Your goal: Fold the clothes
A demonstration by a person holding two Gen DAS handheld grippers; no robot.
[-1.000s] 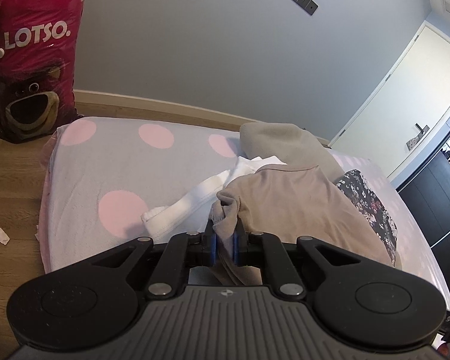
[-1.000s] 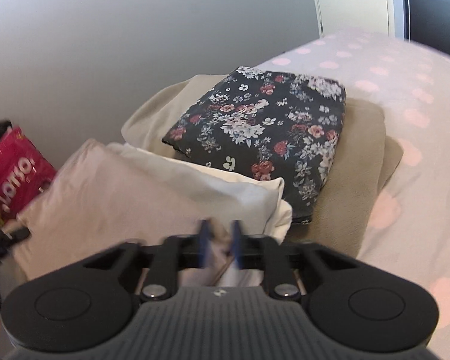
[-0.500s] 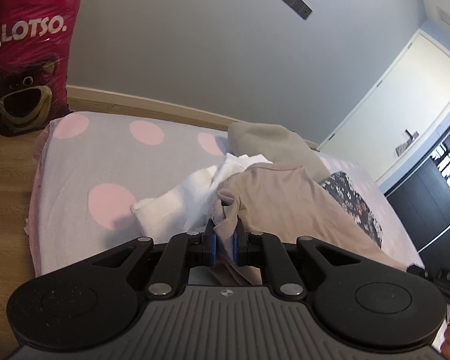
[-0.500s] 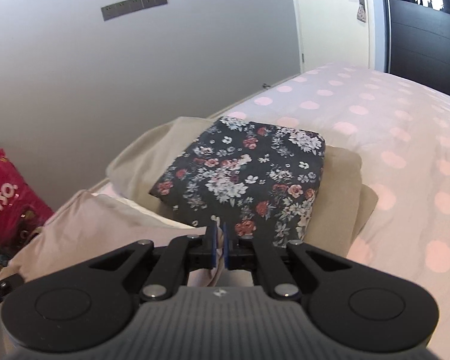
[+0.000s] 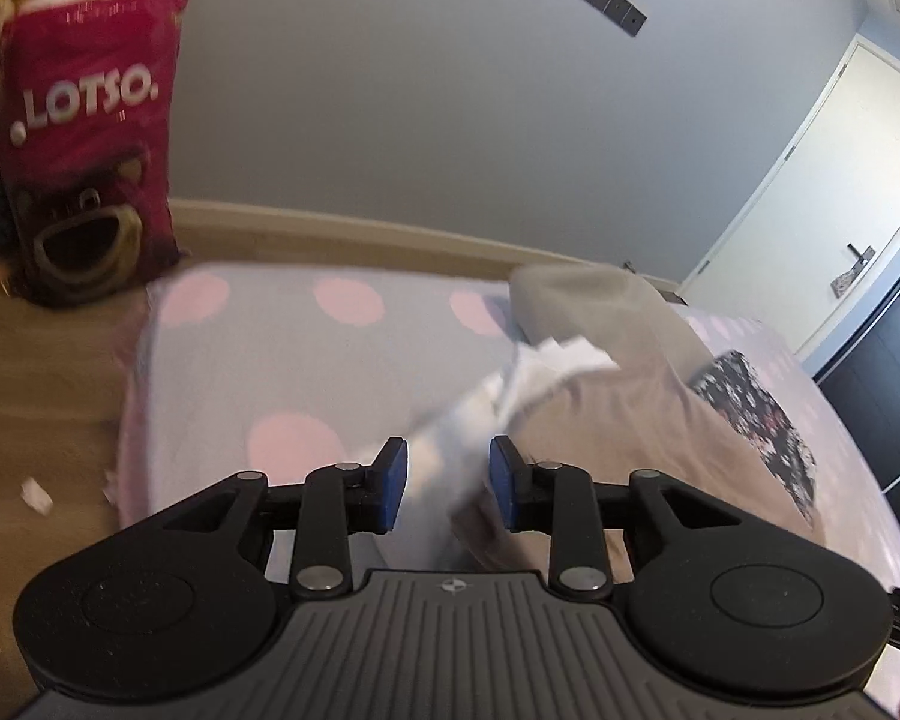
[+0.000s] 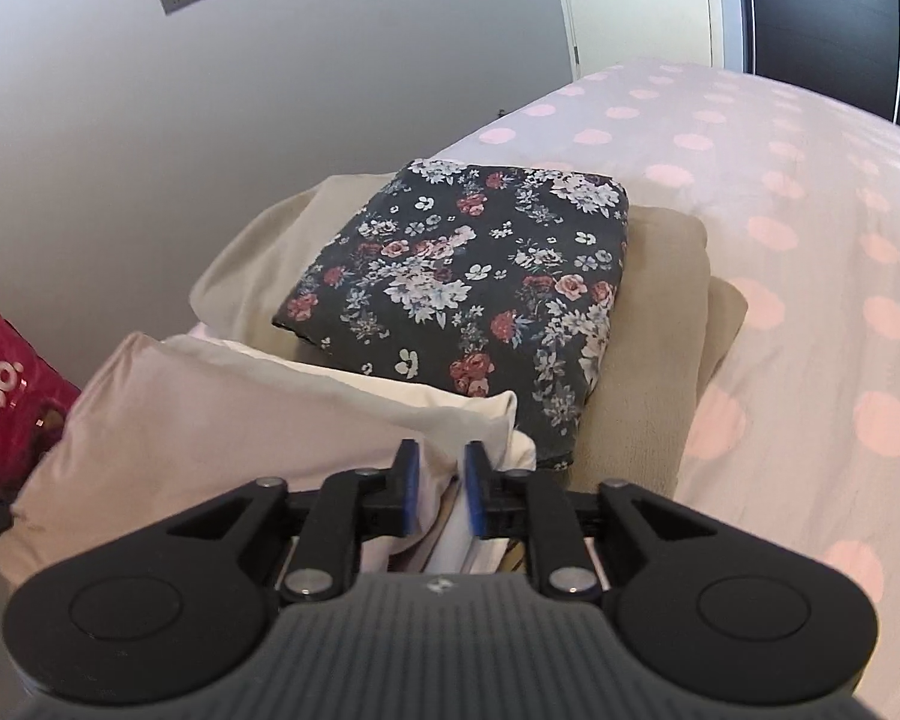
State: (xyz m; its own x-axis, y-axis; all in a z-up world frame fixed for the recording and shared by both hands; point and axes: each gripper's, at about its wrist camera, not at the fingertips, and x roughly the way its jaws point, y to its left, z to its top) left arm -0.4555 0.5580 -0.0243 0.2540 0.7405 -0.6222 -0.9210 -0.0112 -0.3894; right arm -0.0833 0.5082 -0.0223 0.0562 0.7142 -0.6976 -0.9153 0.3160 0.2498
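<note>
Open bedsheet [image 5: 306, 360] is seen left of the folded clothes pile [image 5: 618, 420]. Passage rightward is blocked by the floral bundle [image 6: 468, 282]; bare sheet [image 6: 798, 300] lies beyond. The floor side is obstructed by a red bag [image 5: 90, 138].

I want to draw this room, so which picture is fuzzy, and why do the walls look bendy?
Left wrist view: smeared by motion blur, worst on the white cloth beyond the open left tongs and on the red Lotso bag. Right wrist view: sharper, the flowered folded cloth is crisp, its open right tongs clear. Both views: the fisheye lens bows straight edges, like the door frame.
</note>
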